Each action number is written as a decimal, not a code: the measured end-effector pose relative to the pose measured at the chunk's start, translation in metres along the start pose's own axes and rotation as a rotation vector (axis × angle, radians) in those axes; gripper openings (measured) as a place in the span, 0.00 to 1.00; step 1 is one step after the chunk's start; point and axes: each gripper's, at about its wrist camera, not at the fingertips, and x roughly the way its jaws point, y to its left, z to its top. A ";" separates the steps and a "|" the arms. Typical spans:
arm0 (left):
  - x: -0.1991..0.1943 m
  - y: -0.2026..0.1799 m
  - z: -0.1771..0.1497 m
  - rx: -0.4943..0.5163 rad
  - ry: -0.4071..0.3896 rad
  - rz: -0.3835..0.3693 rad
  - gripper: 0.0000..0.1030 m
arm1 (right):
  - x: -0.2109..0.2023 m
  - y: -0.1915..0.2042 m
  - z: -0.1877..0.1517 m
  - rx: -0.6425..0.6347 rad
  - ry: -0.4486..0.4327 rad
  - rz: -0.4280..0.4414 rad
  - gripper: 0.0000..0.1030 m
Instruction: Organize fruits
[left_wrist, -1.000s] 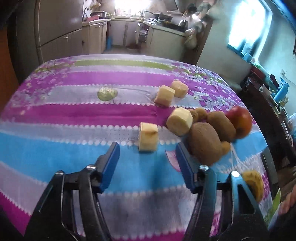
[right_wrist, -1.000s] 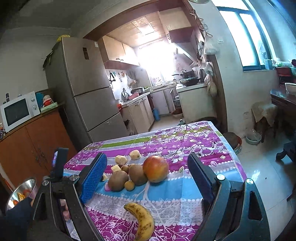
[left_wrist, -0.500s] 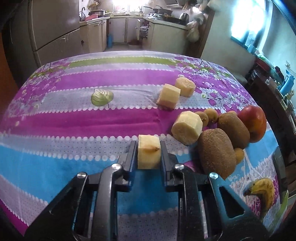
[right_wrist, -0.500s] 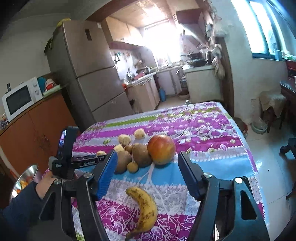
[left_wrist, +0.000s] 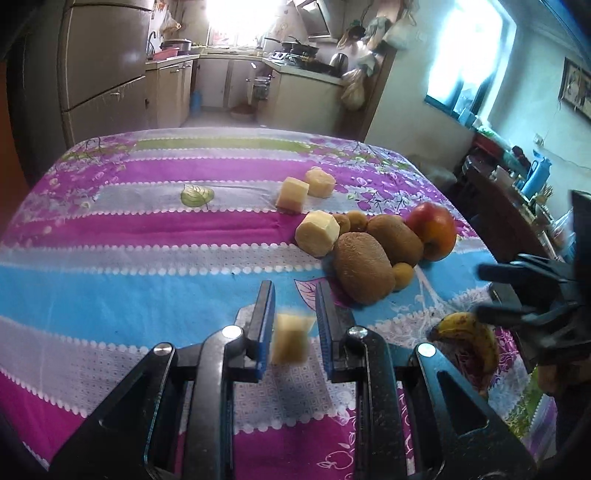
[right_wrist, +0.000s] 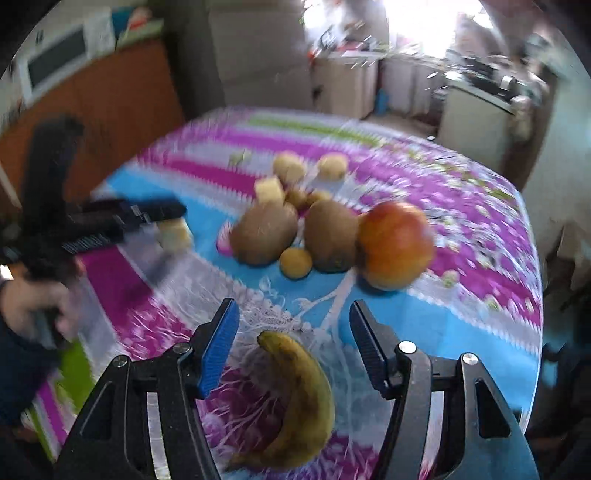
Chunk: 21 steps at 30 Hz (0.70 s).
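My left gripper (left_wrist: 293, 314) is shut on a pale yellow fruit chunk (left_wrist: 291, 341), which looks blurred and sits deep between the blue pads, above the striped tablecloth (left_wrist: 147, 295). The right wrist view shows this chunk (right_wrist: 177, 232) at the tip of the left gripper (right_wrist: 147, 214). My right gripper (right_wrist: 293, 310) is open, its fingers standing on either side of the top end of a spotted banana (right_wrist: 299, 387). Two large kiwis (right_wrist: 266, 236), a red-orange apple (right_wrist: 395, 243) and small brown fruits (right_wrist: 295, 262) lie just beyond the banana. The banana (left_wrist: 472, 339) and right gripper (left_wrist: 535, 291) also appear at the right.
Three more pale chunks (left_wrist: 319, 232) lie past the kiwis (left_wrist: 364, 267) and apple (left_wrist: 432, 230) toward the table's middle. The table's right edge (right_wrist: 532, 295) drops off beside the apple. A hand (right_wrist: 37, 306) holds the left gripper. A fridge (left_wrist: 99, 62) and kitchen counters stand behind.
The left gripper, shut on the chunk, has lifted it and drawn it back from the pile. The right gripper has dropped and tilted down over the banana.
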 end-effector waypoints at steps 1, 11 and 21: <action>-0.001 0.001 0.000 -0.005 -0.005 -0.002 0.22 | 0.007 0.002 0.003 -0.017 0.018 -0.003 0.57; -0.015 0.028 0.002 -0.093 -0.060 0.019 0.23 | 0.044 0.012 0.030 -0.082 0.080 0.007 0.56; -0.015 0.059 0.000 -0.155 -0.018 0.032 0.35 | 0.060 0.007 0.030 -0.062 0.105 0.022 0.51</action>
